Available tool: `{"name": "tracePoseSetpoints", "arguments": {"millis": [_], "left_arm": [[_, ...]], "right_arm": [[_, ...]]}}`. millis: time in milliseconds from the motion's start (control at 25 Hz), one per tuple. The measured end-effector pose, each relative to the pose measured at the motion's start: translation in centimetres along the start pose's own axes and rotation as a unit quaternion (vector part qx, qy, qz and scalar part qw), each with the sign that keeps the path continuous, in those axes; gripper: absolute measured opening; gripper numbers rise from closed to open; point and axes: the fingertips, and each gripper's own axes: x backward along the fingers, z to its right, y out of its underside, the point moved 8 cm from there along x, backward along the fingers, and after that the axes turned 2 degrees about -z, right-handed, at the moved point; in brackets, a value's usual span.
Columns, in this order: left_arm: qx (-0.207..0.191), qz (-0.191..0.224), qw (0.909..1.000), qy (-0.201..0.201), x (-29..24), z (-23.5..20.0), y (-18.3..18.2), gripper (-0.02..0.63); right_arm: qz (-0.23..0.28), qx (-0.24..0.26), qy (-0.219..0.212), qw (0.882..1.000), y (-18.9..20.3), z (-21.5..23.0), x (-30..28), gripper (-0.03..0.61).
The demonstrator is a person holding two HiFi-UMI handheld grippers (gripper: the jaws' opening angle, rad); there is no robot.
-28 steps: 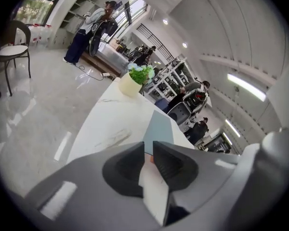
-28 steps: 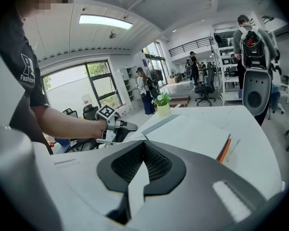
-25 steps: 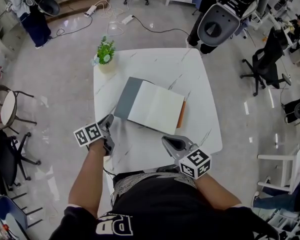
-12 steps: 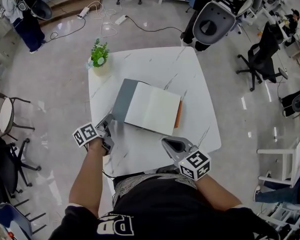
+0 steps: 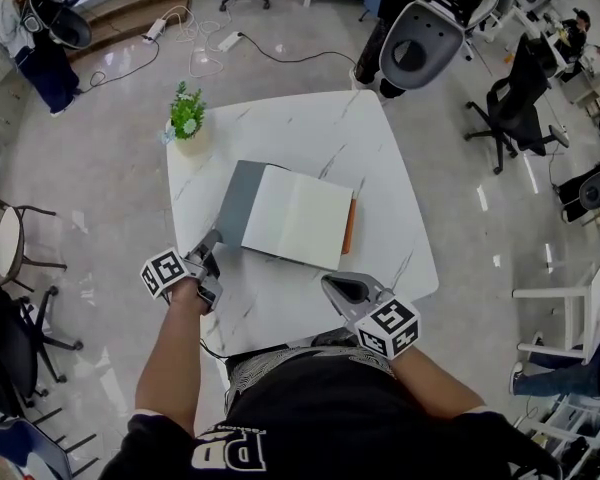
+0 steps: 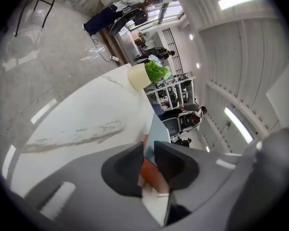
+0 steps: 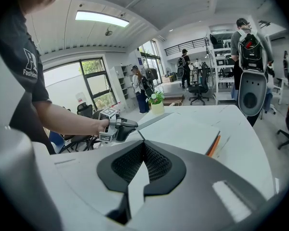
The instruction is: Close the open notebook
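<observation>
The open notebook [image 5: 295,215] lies mid-table, with a grey cover [image 5: 238,203] on the left, white pages, and an orange edge [image 5: 349,226] on the right. My left gripper [image 5: 210,248] sits at the cover's near left corner, rolled onto its side. In the left gripper view its jaws [image 6: 148,150] stand slightly apart, and the grey cover [image 6: 156,136] and an orange strip show in the gap. I take it as open. My right gripper [image 5: 332,286] hovers over the table's near edge, short of the notebook, jaws [image 7: 143,146] shut on nothing. The right gripper view shows the left gripper [image 7: 131,125] at the cover's corner.
A small potted plant [image 5: 187,116] stands at the far left corner of the white marble table [image 5: 320,128]. A white pod-shaped machine [image 5: 420,48] is behind the table. Office chairs [image 5: 515,118] and a stool [image 5: 5,243] stand on the floor around it.
My left gripper has rolled about its own line while staying at the notebook's near left corner. The right gripper has kept still. The notebook lies as before.
</observation>
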Motion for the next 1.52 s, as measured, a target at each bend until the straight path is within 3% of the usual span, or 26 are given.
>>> {"name": "tracePoseSetpoints", "arguments": {"millis": [400, 960, 1200, 1360, 1520], "left_arm": [[-0.007, 0.007, 0.9990, 0.043, 1.8, 2.5, -0.4, 0.083], [-0.135, -0.003, 0.9886, 0.066, 3.1, 10.4, -0.3, 0.067], [-0.167, -0.011, 0.9824, 0.083, 2.8, 13.6, 1.3, 0.067], [-0.212, -0.027, 0.9734, 0.083, 2.4, 15.7, 2.3, 0.067], [-0.287, -0.044, 0.9545, 0.067, 1.6, 18.0, 3.5, 0.067]], "right_arm": [[0.009, 0.009, -0.006, 1.000, -0.3, -0.4, 0.4, -0.006], [0.027, 0.012, -0.011, 0.999, 0.1, -0.2, 1.9, -0.006], [0.038, 0.010, -0.015, 0.999, 0.4, 0.4, 2.8, -0.006], [0.042, 0.009, -0.015, 0.999, 0.5, 1.0, 3.4, -0.006], [0.049, 0.006, -0.013, 0.999, 0.6, 1.7, 4.2, -0.006]]}}
